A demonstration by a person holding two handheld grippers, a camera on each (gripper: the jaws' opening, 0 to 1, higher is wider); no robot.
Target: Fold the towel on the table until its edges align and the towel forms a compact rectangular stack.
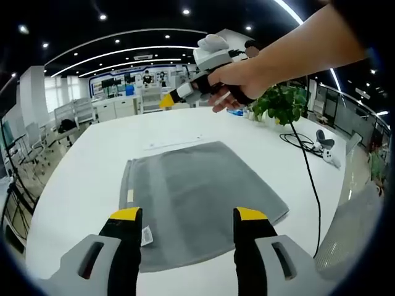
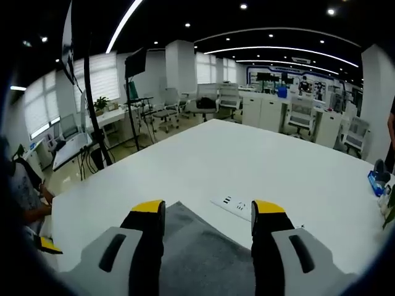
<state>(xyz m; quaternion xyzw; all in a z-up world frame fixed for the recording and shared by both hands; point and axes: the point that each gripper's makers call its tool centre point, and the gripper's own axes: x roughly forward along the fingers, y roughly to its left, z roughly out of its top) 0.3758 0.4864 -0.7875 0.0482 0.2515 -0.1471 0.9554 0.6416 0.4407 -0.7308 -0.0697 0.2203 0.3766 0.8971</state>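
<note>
In the left gripper view, a grey towel [image 1: 200, 197] is seen lying flat on the white table [image 1: 247, 132], spread out as a rough rectangle with a small white label at its near left edge. The left tool [image 1: 188, 214] is held just above the near edge of the towel, its two yellow-tipped jaws set apart with nothing between them; the grey cloth is seen through the gap. Further back, the right tool [image 1: 168, 100] is held above the far side of the table by a hand [image 1: 237, 80], with a bare forearm reaching in from the upper right. Whether its jaws are apart or together cannot be told from this view. A green potted plant [image 1: 281, 102] is placed near the far right edge of the table, and a black cable [image 1: 311, 185] is run from there down along the right side, beside the towel but not touching it.

In the right gripper view, the right tool [image 2: 208, 206] is shown with its jaws apart and empty, above a corner of the towel [image 2: 200, 256]. A white power strip [image 2: 234, 205] is seen lying on the table [image 2: 247, 160] just beyond that corner. Office desks and chairs are visible in the background.
</note>
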